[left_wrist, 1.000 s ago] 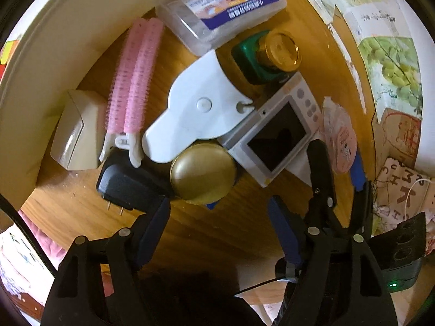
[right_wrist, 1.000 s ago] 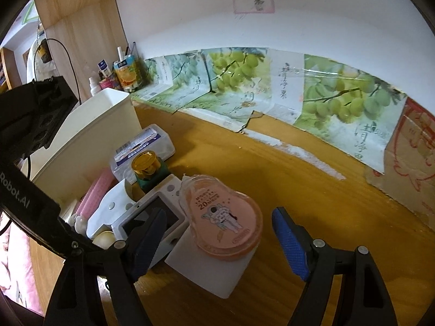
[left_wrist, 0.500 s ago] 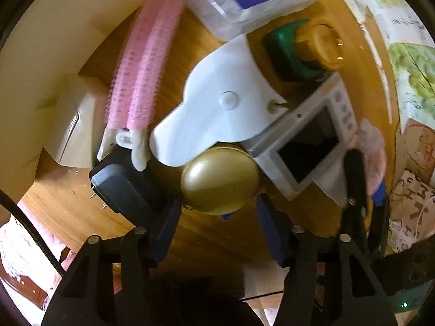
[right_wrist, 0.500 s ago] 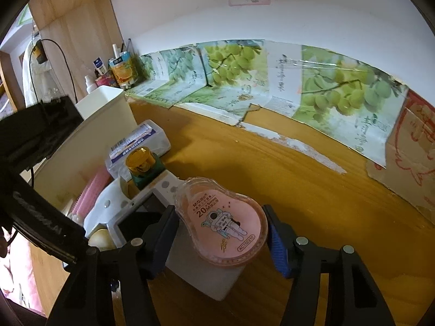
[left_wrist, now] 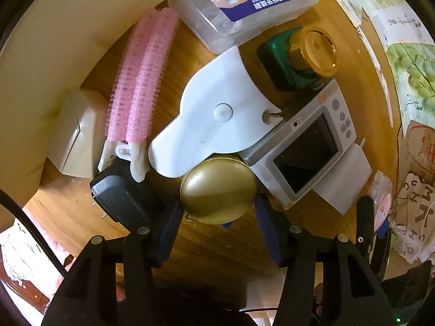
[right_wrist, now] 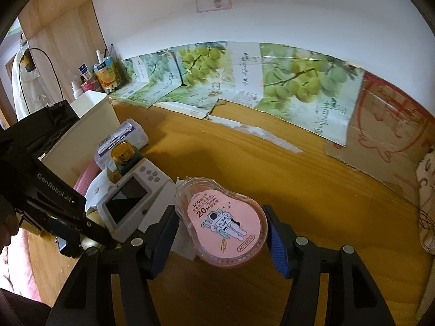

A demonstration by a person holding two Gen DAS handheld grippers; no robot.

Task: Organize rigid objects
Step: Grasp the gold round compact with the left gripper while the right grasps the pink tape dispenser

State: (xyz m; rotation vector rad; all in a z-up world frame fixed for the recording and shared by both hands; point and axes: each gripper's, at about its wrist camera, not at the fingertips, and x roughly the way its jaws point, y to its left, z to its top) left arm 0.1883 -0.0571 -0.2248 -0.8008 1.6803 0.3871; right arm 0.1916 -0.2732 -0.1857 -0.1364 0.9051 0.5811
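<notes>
In the left wrist view my left gripper [left_wrist: 218, 226] is shut on a round gold tin [left_wrist: 219, 190], one pad touching each side. Around the tin lie a black plug adapter [left_wrist: 119, 198], a white flat plastic piece [left_wrist: 217, 119], a white camera [left_wrist: 307, 152], a green bottle with a gold cap [left_wrist: 304, 59], pink hair rollers [left_wrist: 141, 81] and a clear box [left_wrist: 244, 2]. In the right wrist view my right gripper [right_wrist: 221, 231] is shut on a pink correction tape [right_wrist: 223, 222], which is lifted off a white pad [right_wrist: 185, 244].
A cream bin [left_wrist: 54, 27] stands left of the pile, also seen in the right wrist view [right_wrist: 92, 125]. A small beige box [left_wrist: 73, 135] lies beside it. Grape-print cardboard [right_wrist: 244, 76] lines the wall. Bottles and a carton [right_wrist: 106, 74] stand in the far corner.
Both grippers moved forward and narrowed. The left jaws closed onto the gold tin; the right jaws closed onto the pink correction tape.
</notes>
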